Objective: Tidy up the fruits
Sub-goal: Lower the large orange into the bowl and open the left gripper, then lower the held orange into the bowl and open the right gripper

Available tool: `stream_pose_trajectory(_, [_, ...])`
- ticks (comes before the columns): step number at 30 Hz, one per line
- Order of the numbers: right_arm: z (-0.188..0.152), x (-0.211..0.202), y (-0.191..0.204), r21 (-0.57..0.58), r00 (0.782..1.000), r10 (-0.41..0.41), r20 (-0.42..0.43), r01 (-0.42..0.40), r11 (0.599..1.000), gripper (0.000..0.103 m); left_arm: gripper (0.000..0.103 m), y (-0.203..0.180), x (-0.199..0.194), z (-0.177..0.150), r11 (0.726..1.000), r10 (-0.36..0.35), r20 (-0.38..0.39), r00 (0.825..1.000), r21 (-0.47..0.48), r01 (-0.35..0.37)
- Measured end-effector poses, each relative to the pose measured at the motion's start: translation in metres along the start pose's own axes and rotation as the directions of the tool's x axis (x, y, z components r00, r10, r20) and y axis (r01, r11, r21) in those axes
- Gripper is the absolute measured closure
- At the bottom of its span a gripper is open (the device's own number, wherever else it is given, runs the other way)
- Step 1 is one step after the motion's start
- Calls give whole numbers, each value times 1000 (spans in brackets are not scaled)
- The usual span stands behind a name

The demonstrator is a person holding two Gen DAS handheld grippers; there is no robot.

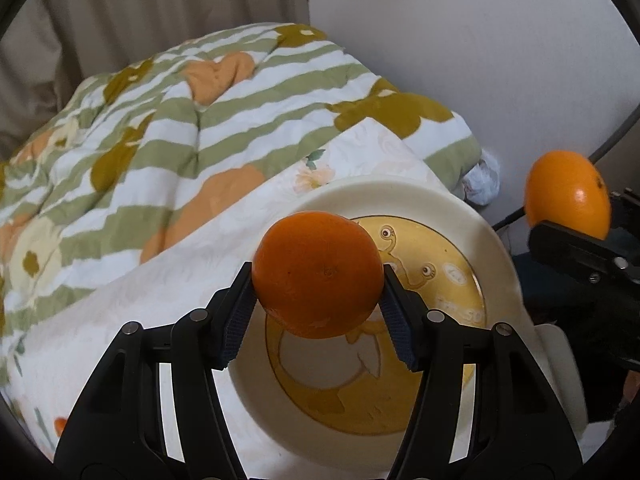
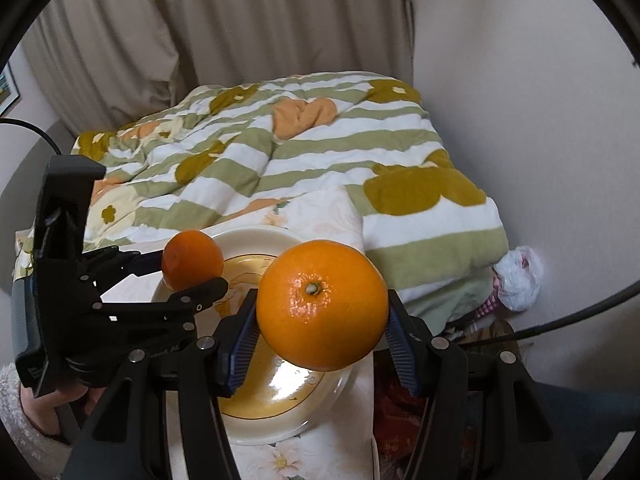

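A: Left gripper (image 1: 318,276): jaws part-open, both pads pressed on a darker orange (image 1: 318,274), held up above the plate (image 1: 424,196).

B: And the right gripper (image 2: 322,306)?

A: The same. Clamped on a brighter orange (image 2: 322,306), stem end facing the camera, above the plate's right side.

B: Where is the plate?

A: On a white floral cloth (image 1: 168,292) at the near end of the bed. Cream rim, yellow cartoon centre, nothing resting on it. Striped green-and-white quilt (image 2: 320,168) lies behind it.

B: The two oranges, touching?

A: No, apart; both off the plate. A hand in a fluffy sleeve (image 2: 44,404) grips the left tool's handle.
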State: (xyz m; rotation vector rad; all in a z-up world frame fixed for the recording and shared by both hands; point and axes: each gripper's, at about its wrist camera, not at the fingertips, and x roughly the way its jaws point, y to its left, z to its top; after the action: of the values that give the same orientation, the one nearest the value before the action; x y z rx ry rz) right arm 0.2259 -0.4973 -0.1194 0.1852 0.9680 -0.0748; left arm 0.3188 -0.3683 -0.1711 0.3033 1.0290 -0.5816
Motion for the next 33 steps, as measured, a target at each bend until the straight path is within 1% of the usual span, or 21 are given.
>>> stream_pose_trajectory(3, [-2,1,-5,29,1000,-12,-5,13,1000,48,36,-3,7,3,999,-2,0,1000,34,2])
stream_pose_trajectory(7, [-5,0,-10,56,1000,-29,-4,29,998,48,35,-8,12,6,998,-21,1,1000,54,21])
stream_pose_trajectory(8, [-6,-1,-11,61,999,-32,-3,32,998,48,31,-9,11,6,998,-22,8,1000,61,21])
stream_pose_trajectory(9, [-6,-2,-12,67,999,-35,-1,35,997,48,13,-11,7,6,997,-23,24,999,70,21])
stream_pose_trajectory(10, [-6,-3,-14,72,999,-38,2,37,997,48,3,-13,4,7,997,-20,39,999,74,17])
stream_pose_trajectory(11, [-5,-4,-15,75,999,-39,4,38,996,48,0,-14,-1,8,997,-18,59,998,76,14])
stream_pose_trajectory(12, [-5,-6,-16,79,999,-41,7,40,996,48,0,-14,-7,9,997,-21,84,996,78,14])
stream_pose_trajectory(13, [-5,-7,-16,81,999,-42,10,41,996,48,0,-15,-11,10,997,-27,90,996,81,19])
stream_pose_trajectory(17, [-5,-15,-19,80,999,-41,25,39,996,48,0,-13,-22,12,997,-12,91,996,76,5])
stream_pose_trajectory(21, [-5,-20,-18,49,999,-29,32,27,998,48,0,-5,-37,8,999,17,92,996,44,-21])
stream_pose_trajectory(28, [-6,-15,-3,-91,1000,14,27,-11,996,48,0,13,-64,-11,995,94,82,992,-38,-92])
stream_pose_trajectory(33, [-6,2,6,-179,997,76,0,-75,981,48,0,29,-89,-33,982,149,74,986,-127,-139])
